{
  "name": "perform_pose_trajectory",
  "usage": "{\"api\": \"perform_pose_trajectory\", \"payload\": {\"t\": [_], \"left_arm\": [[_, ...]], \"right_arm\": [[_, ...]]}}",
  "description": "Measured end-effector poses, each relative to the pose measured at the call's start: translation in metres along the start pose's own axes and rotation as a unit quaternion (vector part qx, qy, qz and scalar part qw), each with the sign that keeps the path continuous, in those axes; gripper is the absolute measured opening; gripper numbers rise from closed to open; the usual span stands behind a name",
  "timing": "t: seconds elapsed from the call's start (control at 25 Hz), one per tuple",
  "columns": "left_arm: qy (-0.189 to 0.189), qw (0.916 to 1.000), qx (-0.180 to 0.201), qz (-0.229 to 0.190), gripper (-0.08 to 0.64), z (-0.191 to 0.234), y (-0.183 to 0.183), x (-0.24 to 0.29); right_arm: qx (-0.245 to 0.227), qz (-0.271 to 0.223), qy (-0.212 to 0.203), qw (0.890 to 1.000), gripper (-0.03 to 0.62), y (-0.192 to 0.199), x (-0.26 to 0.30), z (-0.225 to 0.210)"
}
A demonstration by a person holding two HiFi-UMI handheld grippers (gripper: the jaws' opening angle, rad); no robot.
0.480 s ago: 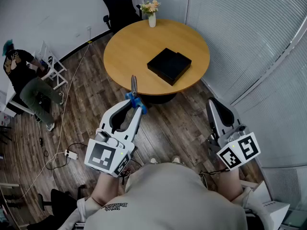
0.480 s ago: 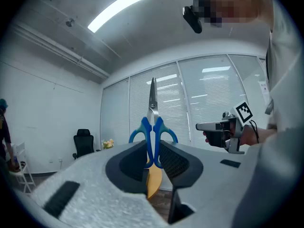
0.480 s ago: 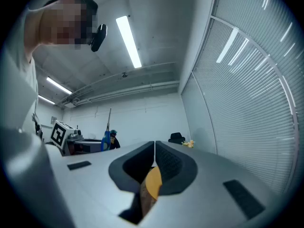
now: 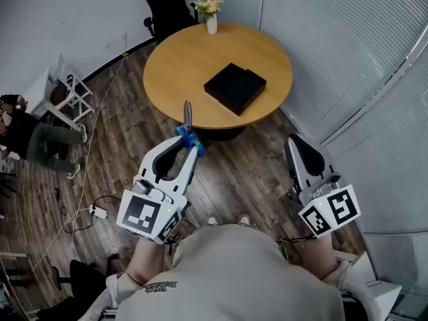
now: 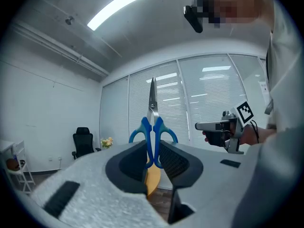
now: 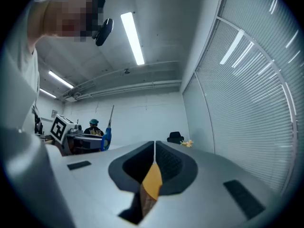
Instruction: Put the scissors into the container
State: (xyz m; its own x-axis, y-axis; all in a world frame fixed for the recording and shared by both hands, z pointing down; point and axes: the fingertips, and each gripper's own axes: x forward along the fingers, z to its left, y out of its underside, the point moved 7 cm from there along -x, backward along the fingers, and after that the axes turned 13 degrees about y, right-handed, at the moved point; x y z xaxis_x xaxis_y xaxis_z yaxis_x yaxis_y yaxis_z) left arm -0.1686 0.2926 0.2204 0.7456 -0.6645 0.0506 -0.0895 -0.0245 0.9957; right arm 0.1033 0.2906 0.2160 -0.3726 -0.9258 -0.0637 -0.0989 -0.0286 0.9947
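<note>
Blue-handled scissors with steel blades (image 4: 187, 127): standing upright in the left gripper (image 4: 189, 147), blades closed and pointing away from the person, toward the table's near edge; both handle loops are showing beyond the pads.
Left gripper: jaws are pressing in on the scissors' handles.
Right gripper (image 4: 293, 142): jaws are meeting with nothing between them; hovering over the wooden floor (image 4: 247, 169), well apart from the left gripper.
Black square container (image 4: 235, 88): sitting on the round wooden table (image 4: 180, 65), well apart from the scissors.
White vase of flowers (image 4: 211, 19): standing at the table's far edge.
</note>
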Motion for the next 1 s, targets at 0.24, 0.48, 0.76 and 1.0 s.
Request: {"api": "perform_pose_trajectory", "payload": {"t": [0.24, 0.48, 0.76, 1.0], "left_arm": [[-0.003, 1.0, -0.004, 0.006, 0.094, -0.006, 0.005, 0.01], [-0.011, 0.9999, -0.005, 0.011, 0.094, -0.013, 0.009, 0.023], [-0.021, 0.9997, -0.005, 0.011, 0.094, -0.029, 0.005, 0.039], [-0.035, 0.9993, -0.009, 0.011, 0.094, -0.048, 0.008, 0.056]], "right_arm": [[0.011, 0.011, -0.01, 1.0, 0.034, 0.008, 0.0, -0.011], [0.024, 0.023, -0.021, 0.999, 0.034, 0.019, 0.004, -0.025], [0.023, 0.026, -0.035, 0.999, 0.034, 0.016, -0.001, -0.044], [0.024, 0.03, -0.046, 0.998, 0.034, 0.022, -0.005, -0.071]]}}
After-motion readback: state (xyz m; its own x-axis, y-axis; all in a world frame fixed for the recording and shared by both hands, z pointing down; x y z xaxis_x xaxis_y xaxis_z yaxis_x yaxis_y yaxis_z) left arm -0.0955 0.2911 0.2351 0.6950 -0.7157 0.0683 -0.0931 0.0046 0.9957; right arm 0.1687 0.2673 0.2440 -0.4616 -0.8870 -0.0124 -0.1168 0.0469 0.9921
